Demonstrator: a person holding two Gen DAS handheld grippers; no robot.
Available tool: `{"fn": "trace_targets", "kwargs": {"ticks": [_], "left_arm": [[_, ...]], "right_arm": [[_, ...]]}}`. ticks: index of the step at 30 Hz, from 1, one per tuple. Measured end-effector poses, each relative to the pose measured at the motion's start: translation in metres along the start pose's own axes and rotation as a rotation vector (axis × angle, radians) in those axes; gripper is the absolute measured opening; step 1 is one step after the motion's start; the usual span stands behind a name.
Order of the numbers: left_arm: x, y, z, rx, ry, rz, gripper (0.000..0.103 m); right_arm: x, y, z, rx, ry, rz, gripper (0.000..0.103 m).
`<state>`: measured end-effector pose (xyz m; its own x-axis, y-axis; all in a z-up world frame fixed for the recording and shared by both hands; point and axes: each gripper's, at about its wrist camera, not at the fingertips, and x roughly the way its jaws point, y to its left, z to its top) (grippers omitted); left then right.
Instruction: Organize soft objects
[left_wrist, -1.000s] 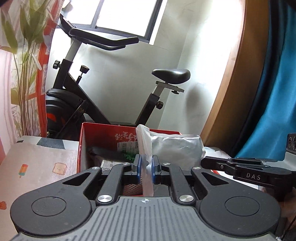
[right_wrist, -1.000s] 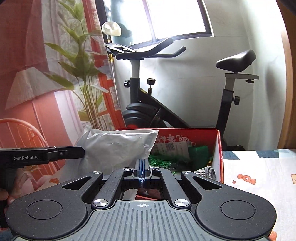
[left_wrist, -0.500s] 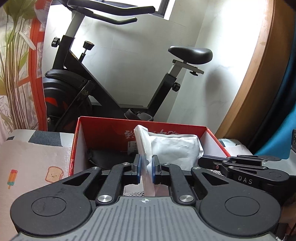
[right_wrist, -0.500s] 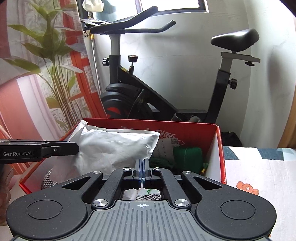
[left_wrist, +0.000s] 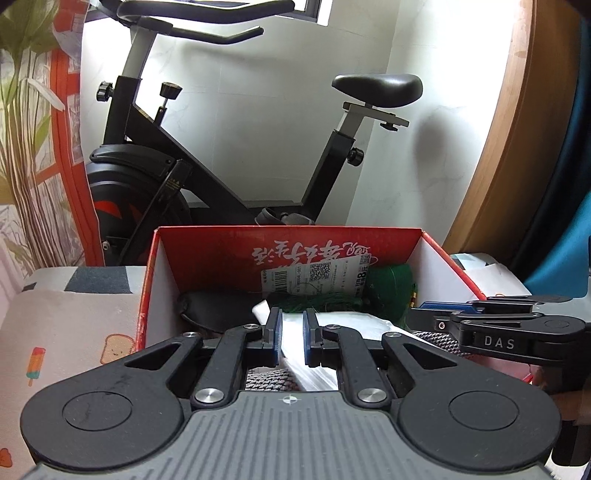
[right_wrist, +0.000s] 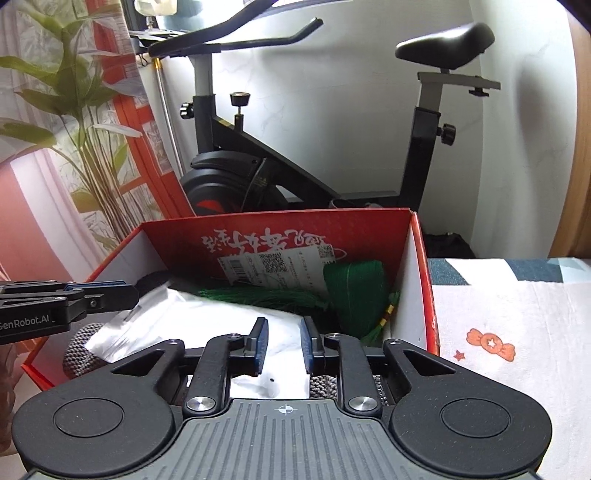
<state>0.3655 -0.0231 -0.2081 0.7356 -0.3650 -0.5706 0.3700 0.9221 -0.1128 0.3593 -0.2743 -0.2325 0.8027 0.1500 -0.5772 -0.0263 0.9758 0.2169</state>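
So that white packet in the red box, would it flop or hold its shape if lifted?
Probably floppy: the white packet creases and sags over things in the red box. Its shiny film looks slippery. Likely light: the left gripper pinches just its edge.

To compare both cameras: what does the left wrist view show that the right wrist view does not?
Only the left wrist view: blue fabric and a toast print on the cloth. Only the right wrist view: a candy print on the cloth. Both: the red box, with the white bag and the green tassel inside it, and the exercise bike behind.
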Motion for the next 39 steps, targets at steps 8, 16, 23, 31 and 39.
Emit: {"fn": "trace_targets", "kwargs": {"ticks": [8,16,23,31,39], "left_arm": [[-0.045,-0.011,0.008,0.031,-0.081,0.020,0.054],[-0.104,-0.022,0.010,0.039,-0.137,0.053,0.096],[-0.169,-0.027,0.014,0.003,-0.224,0.098,0.103],[-0.241,-0.040,0.014,-0.016,-0.309,0.107,0.103],[-0.318,-0.062,-0.003,-0.027,-0.399,0.184,0.103]], "right_arm": [[-0.043,0.019,0.010,-0.064,-0.092,0.006,0.064],[-0.098,0.029,0.023,-0.006,-0.175,0.033,0.103],[-0.159,0.048,0.031,0.016,-0.245,0.047,0.103],[-0.241,0.084,0.034,-0.023,-0.341,0.066,0.103],[-0.315,0.122,0.021,-0.063,-0.380,0.031,0.103]]}}
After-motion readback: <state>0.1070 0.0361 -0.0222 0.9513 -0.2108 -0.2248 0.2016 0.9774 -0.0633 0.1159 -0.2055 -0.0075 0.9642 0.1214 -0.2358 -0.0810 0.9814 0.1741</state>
